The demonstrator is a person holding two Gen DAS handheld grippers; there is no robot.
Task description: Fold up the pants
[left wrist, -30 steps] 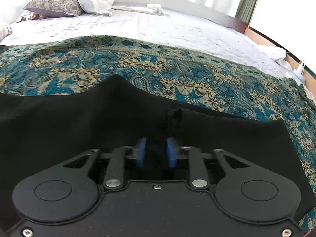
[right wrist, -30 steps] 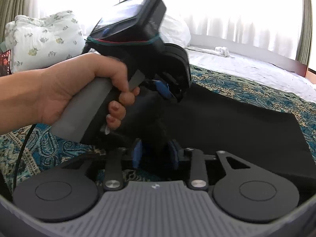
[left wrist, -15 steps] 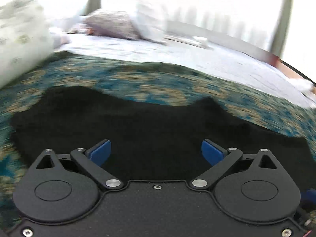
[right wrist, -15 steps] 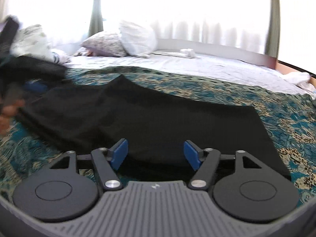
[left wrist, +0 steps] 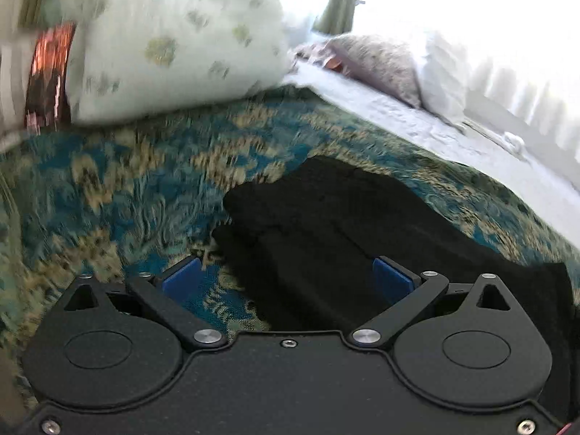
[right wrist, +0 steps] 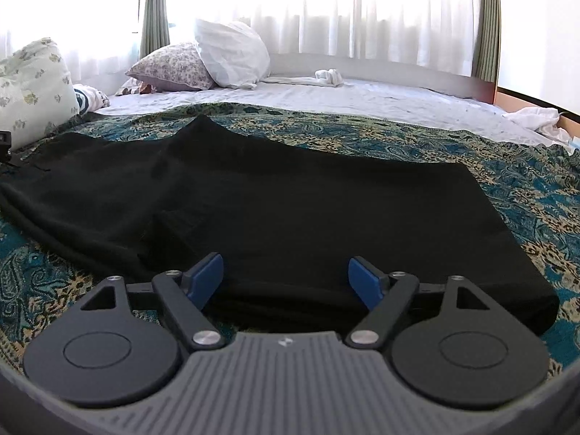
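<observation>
Black pants lie spread flat on a teal paisley bedspread, folded lengthwise with a layered edge near the front. My right gripper is open and empty, low over the pants' near edge. In the left wrist view my left gripper is open and empty over the left end of the pants, its left finger above the bedspread. The left view is blurred by motion.
A floral pillow stands at the left, also in the right wrist view. Patterned and white pillows lie at the back on a white sheet. White cloth lies at the far right.
Both grippers were shut on the pants and have opened, letting the cloth down flat. The left gripper has swung left toward the pants' end. The right gripper has opened wider.
</observation>
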